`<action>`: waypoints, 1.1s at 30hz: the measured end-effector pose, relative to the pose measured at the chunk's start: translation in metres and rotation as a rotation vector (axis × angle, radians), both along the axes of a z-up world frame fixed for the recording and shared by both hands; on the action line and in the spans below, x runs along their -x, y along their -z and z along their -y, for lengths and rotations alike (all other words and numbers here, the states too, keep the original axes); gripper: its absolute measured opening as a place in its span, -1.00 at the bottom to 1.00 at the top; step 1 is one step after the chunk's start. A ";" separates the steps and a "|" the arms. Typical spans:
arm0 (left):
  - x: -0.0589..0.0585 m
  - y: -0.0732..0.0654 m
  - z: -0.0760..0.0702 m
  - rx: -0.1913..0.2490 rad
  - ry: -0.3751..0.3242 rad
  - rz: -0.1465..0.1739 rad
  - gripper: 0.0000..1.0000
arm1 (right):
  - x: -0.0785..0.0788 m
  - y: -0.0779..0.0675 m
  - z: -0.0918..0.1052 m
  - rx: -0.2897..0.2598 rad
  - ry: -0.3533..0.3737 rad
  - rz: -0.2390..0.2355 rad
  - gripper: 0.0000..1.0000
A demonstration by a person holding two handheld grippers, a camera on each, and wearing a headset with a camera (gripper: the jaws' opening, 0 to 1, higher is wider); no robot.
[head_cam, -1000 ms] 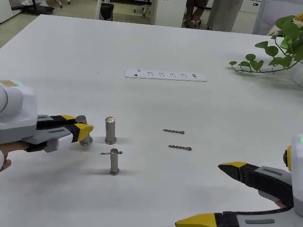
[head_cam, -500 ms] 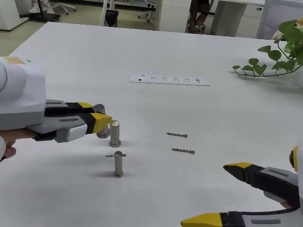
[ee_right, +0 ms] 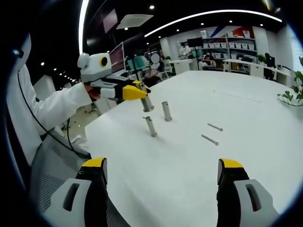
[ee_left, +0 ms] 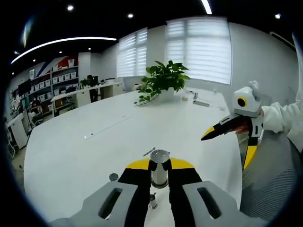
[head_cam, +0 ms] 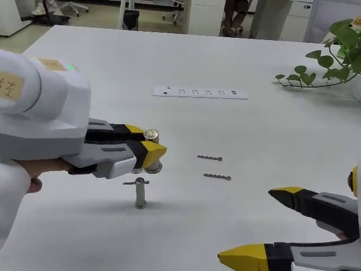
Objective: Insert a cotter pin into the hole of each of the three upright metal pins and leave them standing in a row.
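Note:
My left gripper [head_cam: 151, 141] is shut on an upright metal pin [head_cam: 150, 135], gripped below its head; the left gripper view has this pin [ee_left: 159, 172] between the jaws. A second metal pin [ee_right: 166, 111] stands beside it, mostly hidden behind the gripper in the head view. In front stands a third pin [head_cam: 139, 192] with a cotter pin through its hole. Two loose cotter pins [head_cam: 210, 157] [head_cam: 218, 176] lie on the white table [head_cam: 254, 130] to the right. My right gripper [head_cam: 245, 224] hovers open and holds nothing at the near right.
A white power strip [head_cam: 199, 92] lies further back on the table. A leafy plant [head_cam: 333, 51] trails over the far right corner. Someone's legs and office furniture stand beyond the far edge.
My left gripper has carried the leftmost pin to the right, past the middle pin. The right gripper has barely moved. The pin with the cotter pin stays put.

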State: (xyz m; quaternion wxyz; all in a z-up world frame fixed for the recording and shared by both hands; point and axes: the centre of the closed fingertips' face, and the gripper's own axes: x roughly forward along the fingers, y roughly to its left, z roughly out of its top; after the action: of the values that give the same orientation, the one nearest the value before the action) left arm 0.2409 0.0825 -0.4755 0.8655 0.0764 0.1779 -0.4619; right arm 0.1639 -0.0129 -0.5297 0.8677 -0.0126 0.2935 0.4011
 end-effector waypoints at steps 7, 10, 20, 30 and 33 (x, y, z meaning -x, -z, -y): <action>0.009 0.012 0.017 0.018 0.026 -0.013 -0.81 | 0.000 -0.001 0.001 0.000 0.005 0.003 0.91; 0.014 0.022 0.022 0.002 0.036 -0.032 -0.81 | -0.001 -0.001 0.002 -0.001 0.013 0.004 0.92; 0.029 0.044 0.033 -0.021 0.051 -0.066 -0.81 | -0.001 0.000 0.003 -0.001 0.013 0.001 0.92; 0.040 0.063 0.037 -0.044 0.052 -0.089 -0.81 | 0.001 0.001 0.003 0.004 -0.001 0.000 0.90; 0.040 0.069 0.036 -0.051 0.050 -0.100 -0.81 | 0.002 0.001 0.003 0.002 0.000 -0.002 0.90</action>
State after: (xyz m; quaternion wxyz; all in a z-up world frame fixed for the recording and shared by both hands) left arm 0.2004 0.0465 -0.5445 0.8414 0.0797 0.2306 -0.4821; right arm 0.1624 -0.0158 -0.5305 0.8674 -0.0129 0.2947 0.4008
